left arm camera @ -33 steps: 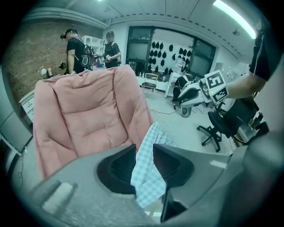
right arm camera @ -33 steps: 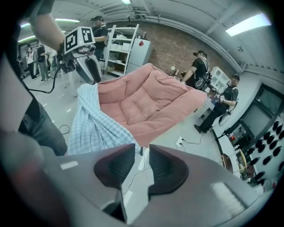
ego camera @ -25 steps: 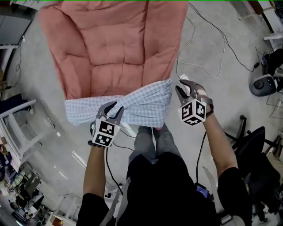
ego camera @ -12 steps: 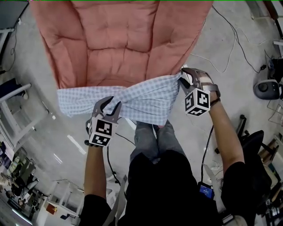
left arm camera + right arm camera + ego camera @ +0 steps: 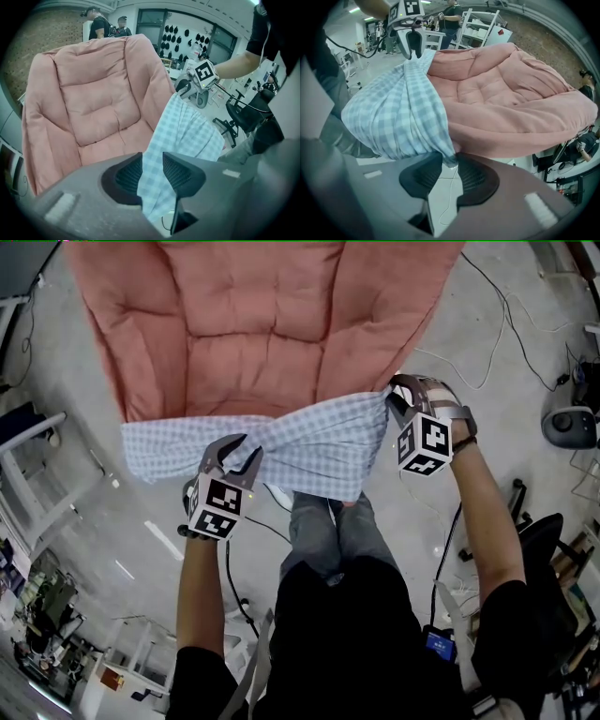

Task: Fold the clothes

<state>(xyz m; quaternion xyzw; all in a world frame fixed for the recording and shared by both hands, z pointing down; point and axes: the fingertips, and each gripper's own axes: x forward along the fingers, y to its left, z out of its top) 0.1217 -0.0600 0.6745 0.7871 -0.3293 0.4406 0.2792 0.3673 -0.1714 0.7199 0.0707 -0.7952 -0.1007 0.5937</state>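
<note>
The checked garment (image 5: 309, 451) hangs stretched between both hands along the near edge of the pink chair (image 5: 253, 324), which fills the head view toward 12 o'clock. The left hand-held gripper (image 5: 152, 160), at the cloth's 8 o'clock, pinches a broad fold that fills the gap between its pads. The right hand-held gripper (image 5: 449, 161), at the cloth's 2 o'clock, has just been closing its jaws and now nips only a small corner of the fabric at the very tips.

That thin right-hand hold is the likeliest failure: any pull along the cloth could draw the corner out and drop that side. The fabric is also twisted into a rope near the middle, so laying it down as it is would probably give a crooked, bunched fold. A loose end trails past the left grip toward 9 o'clock, beyond the chair's edge, and could sag toward the floor (image 5: 506, 352).

The garment's lower hem is hidden behind the person's legs, and its type cannot be told.
</note>
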